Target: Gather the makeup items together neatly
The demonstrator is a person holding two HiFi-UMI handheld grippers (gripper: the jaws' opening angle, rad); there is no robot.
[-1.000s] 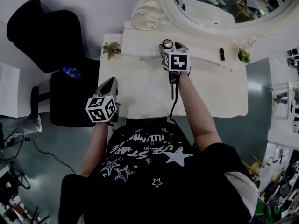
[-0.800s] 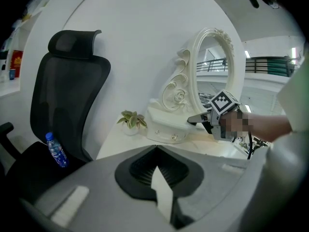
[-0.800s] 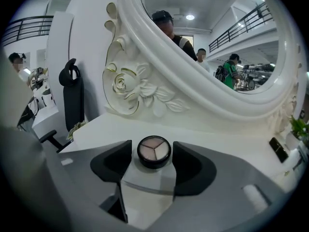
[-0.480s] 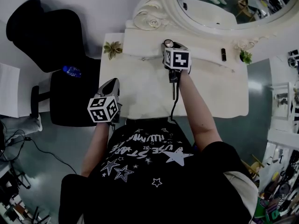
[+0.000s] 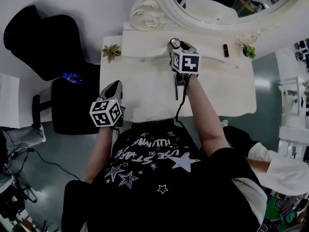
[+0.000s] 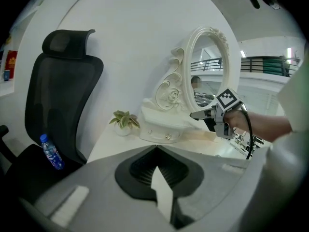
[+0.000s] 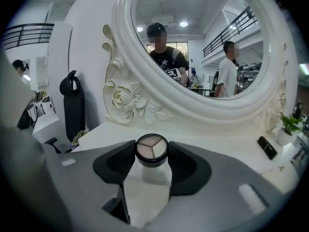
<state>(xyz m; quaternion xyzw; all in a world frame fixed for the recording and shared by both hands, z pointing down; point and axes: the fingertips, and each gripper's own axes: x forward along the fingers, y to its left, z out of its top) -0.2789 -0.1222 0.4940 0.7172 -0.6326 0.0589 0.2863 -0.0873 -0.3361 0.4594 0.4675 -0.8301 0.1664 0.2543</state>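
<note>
In the head view's upper centre, the right gripper point(image 5: 176, 45), its jaws just closing, clamps a round black three-shade powder compact point(image 7: 151, 148) over the white dressing table point(image 5: 145, 93). At lower left, the left gripper point(image 6: 155, 148) has its jaws together and holds nothing.

Mirror point(image 5: 217, 1): the top edge of the head view is cutting off its upper part, at 12 o'clock.
Round compact point(image 5: 174, 43): the right gripper point(image 5: 179, 46) is overlapping its 5 o'clock side.
Dark item point(image 5: 225, 50): lying at 3 o'clock of that gripper, too small for identifying.
</note>
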